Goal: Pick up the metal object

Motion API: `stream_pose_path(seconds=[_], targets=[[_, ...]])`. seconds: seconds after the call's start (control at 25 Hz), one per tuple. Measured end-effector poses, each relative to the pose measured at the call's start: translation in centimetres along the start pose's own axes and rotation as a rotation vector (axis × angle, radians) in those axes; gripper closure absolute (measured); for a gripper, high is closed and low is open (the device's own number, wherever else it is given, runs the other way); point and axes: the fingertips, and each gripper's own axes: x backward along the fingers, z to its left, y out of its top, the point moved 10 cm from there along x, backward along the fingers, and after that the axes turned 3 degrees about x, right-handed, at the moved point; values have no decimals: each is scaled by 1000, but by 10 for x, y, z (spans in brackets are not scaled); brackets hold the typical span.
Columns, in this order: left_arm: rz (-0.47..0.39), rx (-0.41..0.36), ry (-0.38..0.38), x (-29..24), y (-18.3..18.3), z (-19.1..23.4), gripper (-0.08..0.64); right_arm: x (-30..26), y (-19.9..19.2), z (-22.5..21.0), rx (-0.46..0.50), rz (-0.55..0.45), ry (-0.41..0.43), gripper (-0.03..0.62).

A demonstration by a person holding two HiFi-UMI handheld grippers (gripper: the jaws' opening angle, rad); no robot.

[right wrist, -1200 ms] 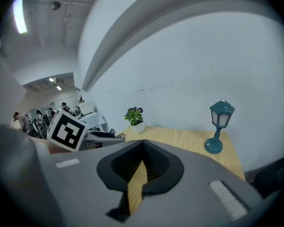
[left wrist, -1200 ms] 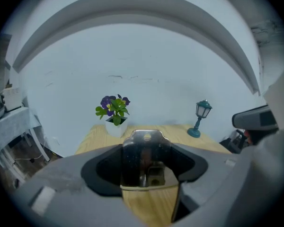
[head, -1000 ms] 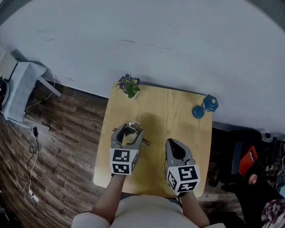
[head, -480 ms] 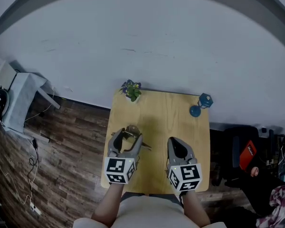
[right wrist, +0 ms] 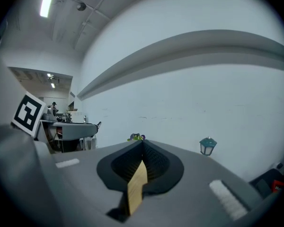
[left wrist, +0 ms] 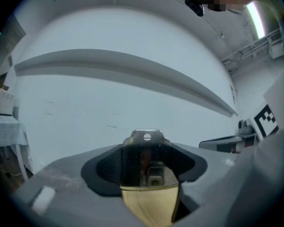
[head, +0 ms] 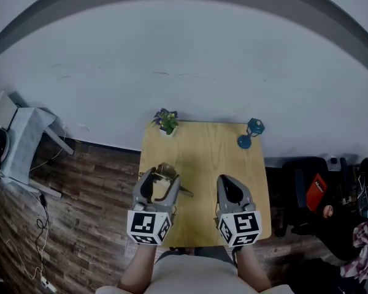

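Head view: the left gripper holds the metal object tight between its jaws, over the table close to its left edge. The right gripper has its jaws pressed together, holding nothing. Plain wood shows from both grippers to the far edge. A small plant and a blue lantern sit at the far corners.

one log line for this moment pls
left hand-held gripper: shut on metal object | right hand-held gripper: shut, empty
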Motion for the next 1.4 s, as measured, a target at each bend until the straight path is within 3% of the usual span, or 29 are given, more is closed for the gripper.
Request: stream_pose_path(seconds=[0.72,1.16,1.4], targets=[[-177,-14,-48,61,41,-3,259,57,27,26,57,-130,-89,591],[-230,-33,-59,89,59,-7,259,93,46,30,76,-242,-184,591],[-244,-38,-59,99,62,-6,259,100,46,35,77,-263,-196,591]])
